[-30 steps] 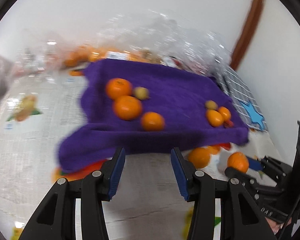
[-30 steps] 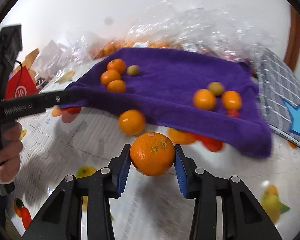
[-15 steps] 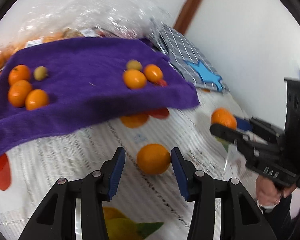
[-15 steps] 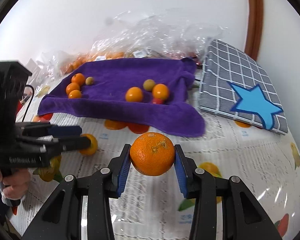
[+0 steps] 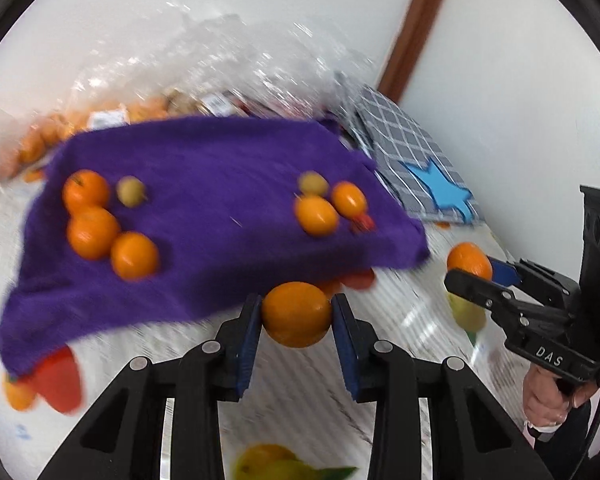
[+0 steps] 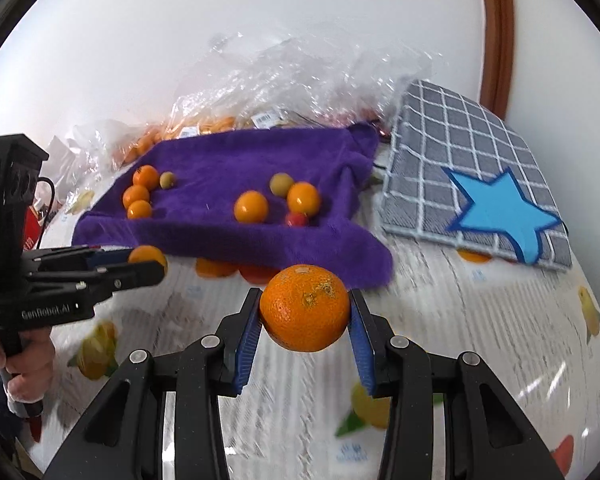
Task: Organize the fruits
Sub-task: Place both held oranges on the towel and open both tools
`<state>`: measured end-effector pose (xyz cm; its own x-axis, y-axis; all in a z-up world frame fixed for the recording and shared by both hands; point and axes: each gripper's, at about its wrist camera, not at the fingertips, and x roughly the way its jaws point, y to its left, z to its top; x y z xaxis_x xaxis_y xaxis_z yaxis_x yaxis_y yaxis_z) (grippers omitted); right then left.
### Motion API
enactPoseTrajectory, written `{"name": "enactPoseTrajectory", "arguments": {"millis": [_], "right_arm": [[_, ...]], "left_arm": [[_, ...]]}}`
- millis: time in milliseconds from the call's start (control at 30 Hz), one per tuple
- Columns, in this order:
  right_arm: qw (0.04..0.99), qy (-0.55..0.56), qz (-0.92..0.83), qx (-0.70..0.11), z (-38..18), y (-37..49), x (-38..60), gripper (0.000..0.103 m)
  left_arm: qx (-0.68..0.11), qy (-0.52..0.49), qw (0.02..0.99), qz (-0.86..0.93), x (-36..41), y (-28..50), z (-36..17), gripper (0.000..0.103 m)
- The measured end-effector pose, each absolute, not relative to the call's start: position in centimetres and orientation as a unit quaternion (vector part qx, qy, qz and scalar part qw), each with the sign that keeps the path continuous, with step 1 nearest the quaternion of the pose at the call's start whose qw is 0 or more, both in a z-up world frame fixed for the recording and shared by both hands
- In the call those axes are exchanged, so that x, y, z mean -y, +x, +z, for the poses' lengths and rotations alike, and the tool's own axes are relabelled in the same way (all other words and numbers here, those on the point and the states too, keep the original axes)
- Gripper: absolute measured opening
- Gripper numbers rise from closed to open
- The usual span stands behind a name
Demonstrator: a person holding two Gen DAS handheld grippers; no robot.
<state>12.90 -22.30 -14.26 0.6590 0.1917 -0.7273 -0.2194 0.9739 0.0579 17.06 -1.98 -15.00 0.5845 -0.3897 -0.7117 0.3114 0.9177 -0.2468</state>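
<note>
My left gripper [image 5: 296, 316] is shut on an orange [image 5: 297, 314] just in front of the purple towel's [image 5: 220, 184] near edge. My right gripper [image 6: 304, 312] is shut on a larger orange [image 6: 305, 307] above the printed tablecloth. On the towel lie two groups: three oranges and a green fruit at the left [image 5: 92, 220], and two oranges, a green fruit and a small red one at the right [image 5: 324, 204]. The same groups show in the right wrist view [image 6: 140, 194] [image 6: 278, 200]. The right gripper also shows at the right of the left wrist view [image 5: 470, 266].
Clear plastic bags [image 6: 292, 80] with more oranges lie behind the towel by the wall. A grey checked cloth with a blue star [image 6: 476, 184] lies to the right. The tablecloth [image 6: 480, 340] has printed fruit pictures. A brown door frame [image 6: 498, 32] stands at the back right.
My left gripper closed on the loose orange on the tablecloth and lifted it toward the towel. My right gripper keeps its orange and moved slightly nearer the towel.
</note>
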Motion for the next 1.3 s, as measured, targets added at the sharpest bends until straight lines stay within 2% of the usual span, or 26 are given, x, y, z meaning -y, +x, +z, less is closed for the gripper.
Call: {"name": "enactPoseTrajectory", "arguments": {"millis": [367,733,1033,1133,1300], "right_arm": [[0.918,-0.051,0.13,-0.372,-12.7,21.9,18.8,0.042],[0.903,-0.039,0.103,-0.415,-16.4,30.9,18.7,0.042],[0.897,-0.039,0.113,-0.426,-17.3,31.1,18.5,0.043],[0.898,-0.04,0.105,-0.426,-16.8,30.2,18.6,0.044],[0.907,-0.026,0.096,-0.409,-13.7,26.6,19.0,0.054]], "left_arm": [[-0.386,-0.055,0.916,-0.096,-4.1,23.3,-11.8,0.033],[-0.439,-0.049,0.893,-0.082,-3.2,27.8,-15.5,0.034],[-0.453,-0.059,0.886,-0.078,-3.6,27.3,-16.3,0.034],[-0.447,-0.06,0.89,-0.068,-4.0,26.5,-15.2,0.04],[-0.414,-0.054,0.907,-0.056,-4.3,23.3,-12.3,0.045]]}}
